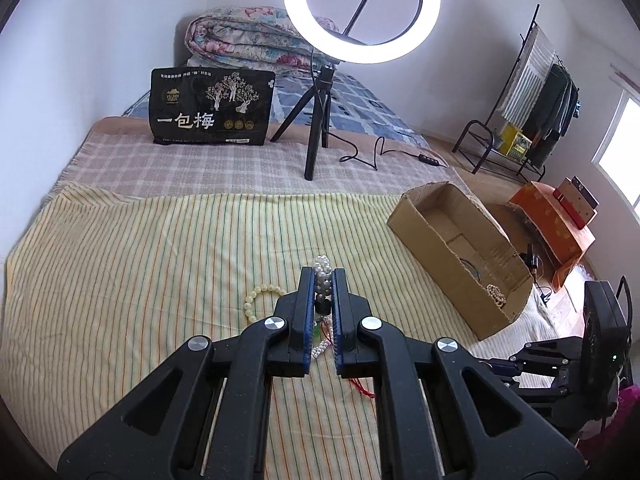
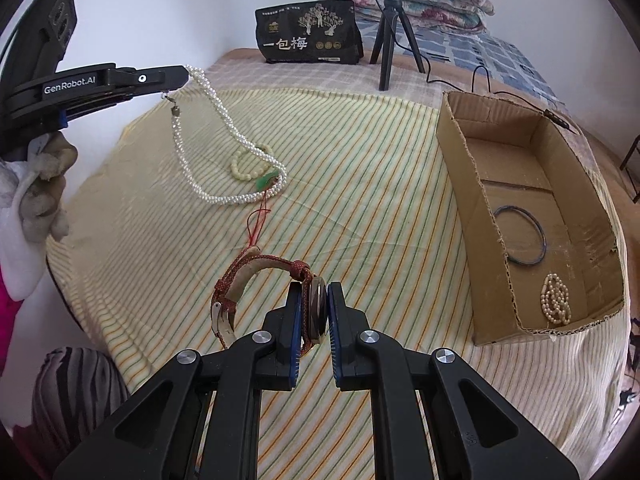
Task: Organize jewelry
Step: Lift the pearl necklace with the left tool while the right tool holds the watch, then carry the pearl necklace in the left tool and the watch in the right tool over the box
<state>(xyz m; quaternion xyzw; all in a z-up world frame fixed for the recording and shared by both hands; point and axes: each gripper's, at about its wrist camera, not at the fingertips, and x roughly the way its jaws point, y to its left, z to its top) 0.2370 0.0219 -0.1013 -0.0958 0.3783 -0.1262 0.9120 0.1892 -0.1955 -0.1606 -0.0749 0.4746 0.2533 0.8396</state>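
Both tongs are holding jewelry at this moment, so the sorting looks roughly midway. In the left wrist view the left gripper (image 1: 323, 280), low in the centre of the frame, is clamped on a pearl necklace (image 1: 322, 270); in the right wrist view that same necklace (image 2: 224, 148) is hanging from the tool at the upper left and trailing down in a long loop, its lower bend resting on the striped cloth (image 2: 360, 184). Near the bottom centre of that view, the right gripper (image 2: 314, 308) is pinching the round case of a watch (image 2: 317, 312), whose red braided strap is arching off to the left above the cloth. The cardboard box (image 2: 480, 208), on the right side of the frame, is already holding a dark bangle (image 2: 520, 236) and a small pearl bracelet (image 2: 555, 298), so two pieces seem to be stowed. A pale bead bracelet (image 2: 248, 164) is lying on the cloth in the centre-left of the frame, inside the necklace's loop, and a green pendant (image 2: 266, 180) on a red cord (image 2: 258, 224) is sitting just beside it, touching or tangled with the pearls; which one I cannot tell. Judging from this, the two held pieces and those two loose ones are what is left to go in.
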